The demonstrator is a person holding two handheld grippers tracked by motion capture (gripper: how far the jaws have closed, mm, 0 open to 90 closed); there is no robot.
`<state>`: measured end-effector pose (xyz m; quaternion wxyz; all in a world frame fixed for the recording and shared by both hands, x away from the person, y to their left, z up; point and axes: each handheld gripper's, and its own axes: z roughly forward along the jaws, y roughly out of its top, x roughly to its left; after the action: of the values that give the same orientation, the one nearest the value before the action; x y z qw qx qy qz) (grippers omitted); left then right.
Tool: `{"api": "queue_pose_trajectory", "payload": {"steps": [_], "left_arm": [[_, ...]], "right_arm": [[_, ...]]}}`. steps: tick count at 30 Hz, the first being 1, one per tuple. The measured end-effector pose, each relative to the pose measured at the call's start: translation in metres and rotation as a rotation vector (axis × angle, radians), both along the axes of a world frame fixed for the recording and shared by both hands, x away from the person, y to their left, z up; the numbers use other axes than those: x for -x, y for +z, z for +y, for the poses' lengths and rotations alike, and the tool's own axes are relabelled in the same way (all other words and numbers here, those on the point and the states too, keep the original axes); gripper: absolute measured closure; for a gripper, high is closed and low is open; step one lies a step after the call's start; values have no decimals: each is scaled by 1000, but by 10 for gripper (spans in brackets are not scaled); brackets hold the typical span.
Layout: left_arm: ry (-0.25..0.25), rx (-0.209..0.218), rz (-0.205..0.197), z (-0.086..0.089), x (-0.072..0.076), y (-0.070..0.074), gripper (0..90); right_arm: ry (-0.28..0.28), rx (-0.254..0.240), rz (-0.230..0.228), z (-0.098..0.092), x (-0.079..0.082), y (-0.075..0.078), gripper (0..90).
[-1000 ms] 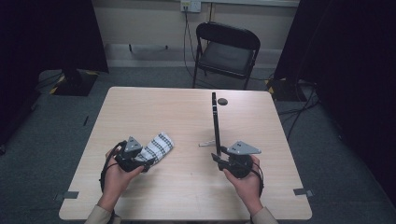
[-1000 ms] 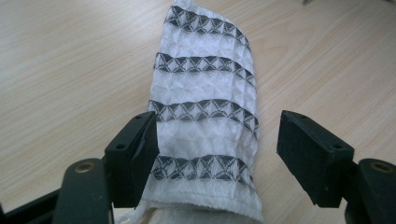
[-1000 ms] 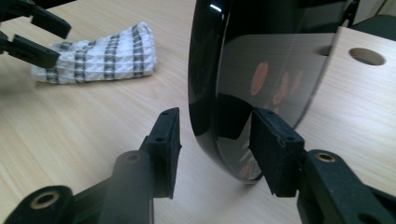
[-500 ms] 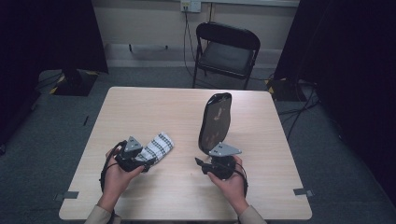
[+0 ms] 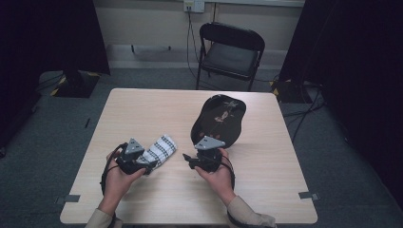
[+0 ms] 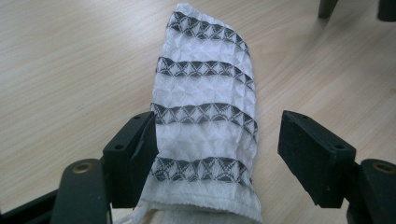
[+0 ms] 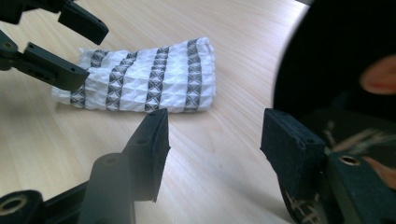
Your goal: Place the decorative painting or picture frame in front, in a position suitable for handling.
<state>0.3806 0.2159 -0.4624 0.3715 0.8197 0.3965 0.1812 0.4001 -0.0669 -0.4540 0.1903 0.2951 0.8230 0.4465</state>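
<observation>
A person's left gripper (image 5: 148, 164) straddles the near end of a folded striped cloth (image 5: 160, 148) on the pale surface (image 5: 266, 190), jaws wide, one pad touching the fabric and the other apart; right gripper (image 7: 215, 126), jaws just opening with nothing between them, sits just beside a black lacquered tray (image 5: 218, 118) at mid-surface; the tray looks freshly released, so the next move is probably pinching and lifting the cloth; whether the tray lies flat or leans is unclear, its near rim hidden.
</observation>
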Motion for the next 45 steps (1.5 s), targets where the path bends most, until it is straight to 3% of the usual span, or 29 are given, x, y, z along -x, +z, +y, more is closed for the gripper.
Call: {"api": "queue_pose_trajectory", "payload": {"steps": [6, 7, 10, 19, 22, 29, 34, 45], "left_arm": [[0, -5, -3, 3, 0, 1, 281], [3, -3, -4, 3, 0, 1, 281], [1, -3, -3, 3, 0, 1, 280], [2, -14, 5, 2, 1, 1, 273], [-5, -15, 10, -3, 1, 2, 265], [-13, -3, 7, -5, 2, 4, 261], [-12, -13, 3, -5, 3, 3, 262], [-28, 0, -3, -10, 3, 6, 262]], "right_arm": [[13, 31, 0, 13, -16, -5, 419], [12, 26, 16, 15, -23, -6, 421], [14, 45, 13, 16, -26, -7, 412], [25, -2, 39, -13, 5, -14, 404], [3, -2, 33, -28, 17, -15, 400], [-36, -6, 22, -45, 22, -10, 384], [-53, -12, 23, -54, 17, -6, 368], [-29, 0, 13, -27, -4, -10, 351]]}}
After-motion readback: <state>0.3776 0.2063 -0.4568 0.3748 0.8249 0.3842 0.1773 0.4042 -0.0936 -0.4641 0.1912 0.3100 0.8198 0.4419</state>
